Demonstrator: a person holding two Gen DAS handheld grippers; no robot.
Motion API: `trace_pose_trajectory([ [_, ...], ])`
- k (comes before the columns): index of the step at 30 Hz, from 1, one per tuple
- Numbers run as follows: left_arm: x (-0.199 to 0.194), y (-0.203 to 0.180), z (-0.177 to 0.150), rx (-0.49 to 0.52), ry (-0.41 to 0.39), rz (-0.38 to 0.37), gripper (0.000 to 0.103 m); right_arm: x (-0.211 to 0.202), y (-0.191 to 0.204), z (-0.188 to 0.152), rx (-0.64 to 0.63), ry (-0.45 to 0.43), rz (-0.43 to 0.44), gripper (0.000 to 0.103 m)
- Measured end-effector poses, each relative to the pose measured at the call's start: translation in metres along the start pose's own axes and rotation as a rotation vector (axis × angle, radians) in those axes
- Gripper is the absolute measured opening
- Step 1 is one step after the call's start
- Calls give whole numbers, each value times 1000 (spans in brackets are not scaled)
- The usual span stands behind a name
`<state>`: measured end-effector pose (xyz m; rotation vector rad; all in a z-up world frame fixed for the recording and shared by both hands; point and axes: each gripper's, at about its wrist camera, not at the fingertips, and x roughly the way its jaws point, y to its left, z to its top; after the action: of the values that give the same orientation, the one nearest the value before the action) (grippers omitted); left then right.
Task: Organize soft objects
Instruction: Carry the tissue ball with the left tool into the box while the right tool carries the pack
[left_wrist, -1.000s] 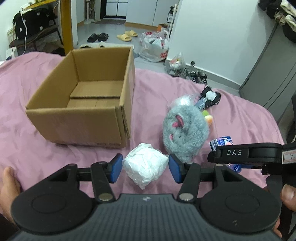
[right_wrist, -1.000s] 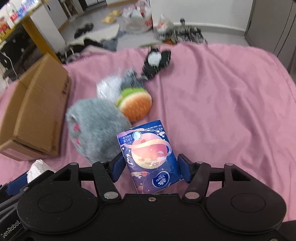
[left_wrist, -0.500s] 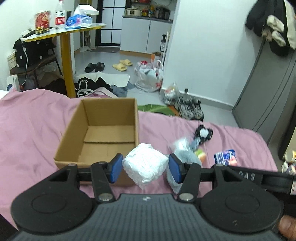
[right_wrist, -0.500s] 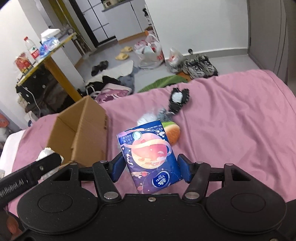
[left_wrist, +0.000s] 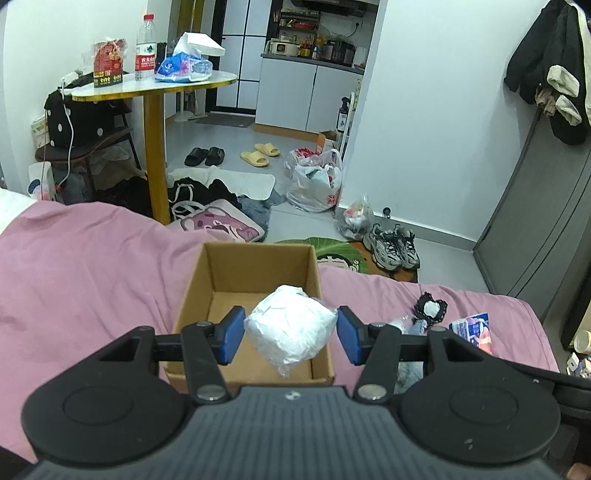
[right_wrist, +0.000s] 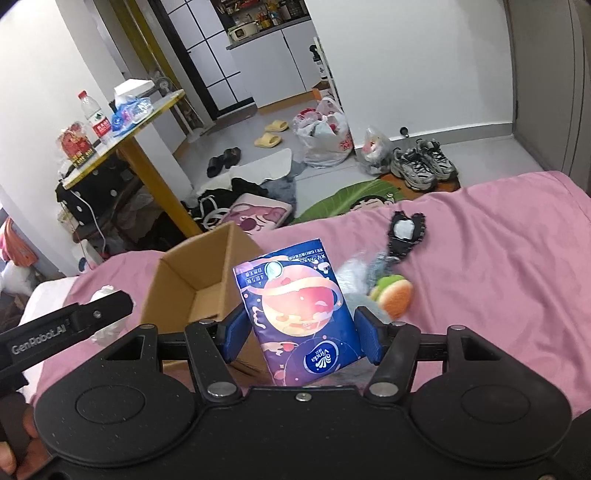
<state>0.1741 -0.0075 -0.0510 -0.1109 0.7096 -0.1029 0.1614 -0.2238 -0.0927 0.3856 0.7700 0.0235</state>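
My left gripper (left_wrist: 291, 334) is shut on a white crumpled bundle (left_wrist: 290, 328), lifted above the open cardboard box (left_wrist: 192, 291) on the pink bed. My right gripper (right_wrist: 301, 332) is shut on a blue tissue pack (right_wrist: 301, 314) with a planet print, held in the air to the right of the cardboard box (right_wrist: 177, 280). On the bedspread lie a burger plush (right_wrist: 395, 295), a clear plastic-wrapped item (right_wrist: 354, 273) and a black-and-white soft piece (right_wrist: 404, 230). The left gripper's arm (right_wrist: 66, 325) shows at the lower left of the right wrist view.
The pink bedspread (left_wrist: 92, 266) ends at the foot of the bed; beyond it the floor holds sneakers (left_wrist: 393, 245), plastic bags (left_wrist: 317, 181), slippers and clothes. A yellow-legged table (left_wrist: 155, 147) stands at the left. A grey cabinet (left_wrist: 535, 221) rises at the right.
Both grippers have risen from the bed with their loads. The box now sits under the white bundle, and the grey plush has dropped out of sight behind the grippers.
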Motion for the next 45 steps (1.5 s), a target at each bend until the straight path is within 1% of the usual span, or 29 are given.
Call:
trace_pose_trajectory([
  [8, 6, 20, 16, -28, -14, 13, 53, -5, 21, 5, 16, -42, 26, 59],
  [17, 23, 38, 36, -71, -16, 38, 53, 4, 36, 8, 12, -67, 38, 59],
  [25, 42, 39, 46, -107, 6, 56, 53, 17, 41, 15, 31, -73, 54, 59],
  [30, 56, 40, 47, -113, 3, 72, 53, 28, 44, 20, 35, -70, 62, 59],
  [35, 80, 46, 40, -113, 32, 85, 53, 41, 46, 23, 46, -62, 73, 59],
  [39, 99, 56, 37, -137, 67, 78, 53, 54, 50, 25, 49, -55, 82, 59],
  [43, 119, 62, 32, -164, 101, 54, 53, 74, 58, 27, 49, -31, 87, 59],
  [45, 130, 63, 28, -159, 125, 51, 53, 82, 62, 28, 40, -19, 91, 59],
])
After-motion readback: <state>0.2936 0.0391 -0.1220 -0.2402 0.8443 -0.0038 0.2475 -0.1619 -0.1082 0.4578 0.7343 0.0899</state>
